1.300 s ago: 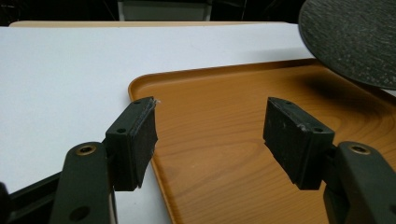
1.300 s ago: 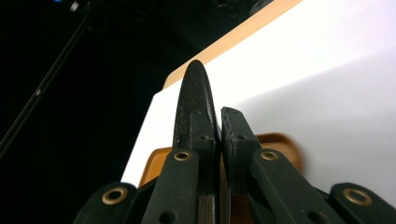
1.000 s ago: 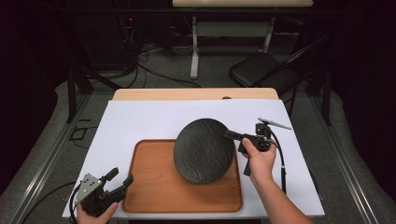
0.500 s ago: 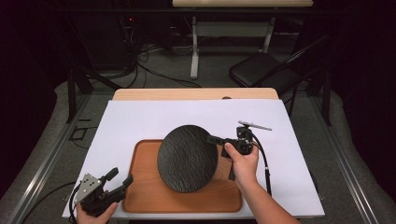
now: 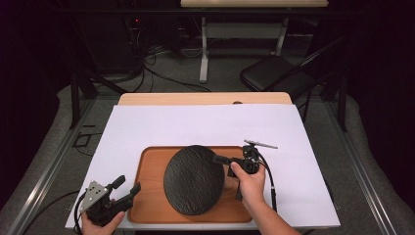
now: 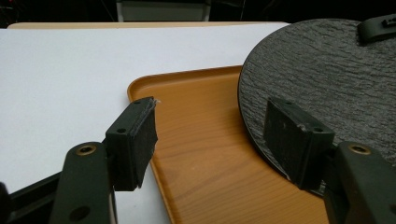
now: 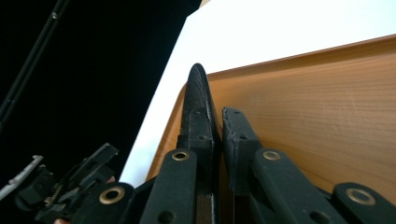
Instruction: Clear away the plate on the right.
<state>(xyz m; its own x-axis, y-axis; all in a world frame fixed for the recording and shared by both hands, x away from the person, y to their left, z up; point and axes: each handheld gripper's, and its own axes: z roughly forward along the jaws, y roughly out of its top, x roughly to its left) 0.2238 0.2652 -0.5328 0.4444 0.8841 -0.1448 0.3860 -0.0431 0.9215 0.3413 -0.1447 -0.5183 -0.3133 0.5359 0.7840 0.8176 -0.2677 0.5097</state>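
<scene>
The room is dark all round: a black folding chair (image 5: 274, 73) and loose cables (image 5: 161, 73) sit on grey floor beyond the table (image 5: 205, 98), whose pale wooden far edge shows past a white sheet (image 5: 195, 125) that covers most of its top. On the sheet, at the near side, lies a rounded wooden tray (image 5: 151, 196) with its long side running left to right.

Over the tray hangs a round dark slate plate (image 5: 194, 179), rough-textured and thin. It is tilted — in the high view it reads as an oval with its long axis running from near to far, leaning a little to the right at the far end, and its broad face is turned up and toward the camera. Whether its near rim touches the tray I cannot tell. In the right gripper view the plate stands edge-on, its rim pointing away over the tray's left end.

The right gripper (image 5: 220, 160) is clamped on the plate's right-hand rim, one jaw on each face. The left gripper (image 5: 128, 185) rests at the tray's near left corner, its jaws well apart — nothing between them.
</scene>
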